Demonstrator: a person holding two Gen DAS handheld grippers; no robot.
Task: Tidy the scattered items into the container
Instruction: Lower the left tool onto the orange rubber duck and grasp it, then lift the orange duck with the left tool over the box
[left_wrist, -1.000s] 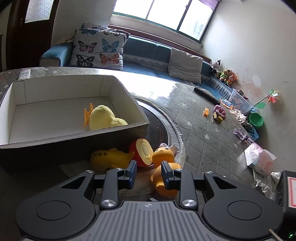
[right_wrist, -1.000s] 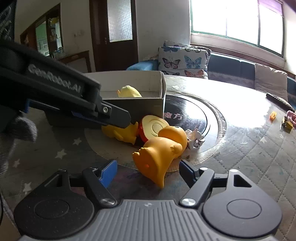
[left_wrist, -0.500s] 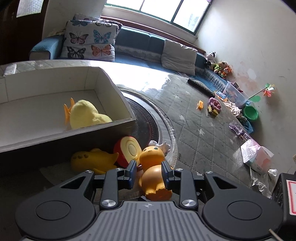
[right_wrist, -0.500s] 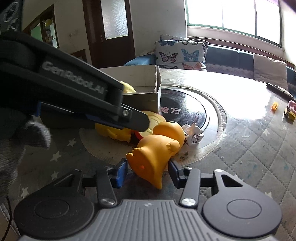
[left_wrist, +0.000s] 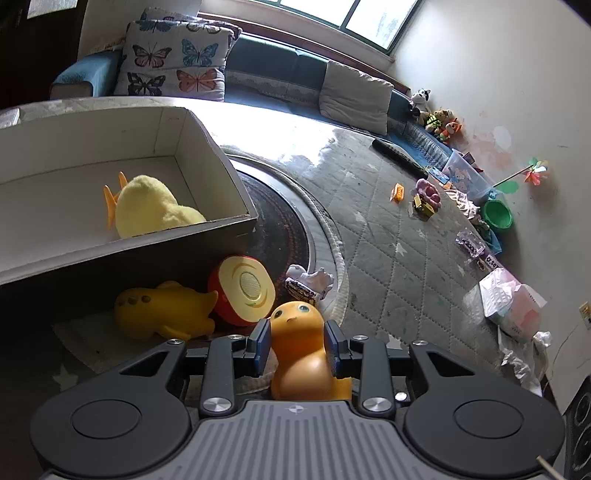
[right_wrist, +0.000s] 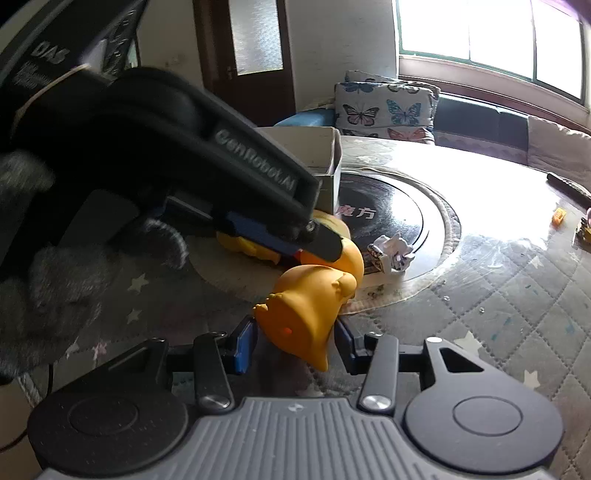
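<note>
An orange rubber duck (left_wrist: 301, 347) lies on the round table by the open cardboard box (left_wrist: 236, 192). My left gripper (left_wrist: 297, 345) is shut on the duck's head and neck. My right gripper (right_wrist: 295, 341) has its jaws against the duck's base (right_wrist: 306, 317). The left gripper's finger (right_wrist: 321, 242) shows on the duck's head in the right wrist view. A yellow plush chick (left_wrist: 147, 206) lies in the box. A yellow toy plane (left_wrist: 162, 310), a red and cream half-apple toy (left_wrist: 243, 290) and a small white wrapped item (left_wrist: 308, 282) lie beside the box.
The table carries a dark turntable (left_wrist: 284, 229) beside the box. A remote (left_wrist: 399, 157) and small toys (left_wrist: 424, 195) lie at the far side. A sofa with butterfly cushions (left_wrist: 173, 66) stands behind. Clutter lies on the floor (left_wrist: 509, 306) at the right.
Both grippers have moved in on the orange duck. The left gripper's jaws now sit around its head, and the right jaws have narrowed onto its base.
</note>
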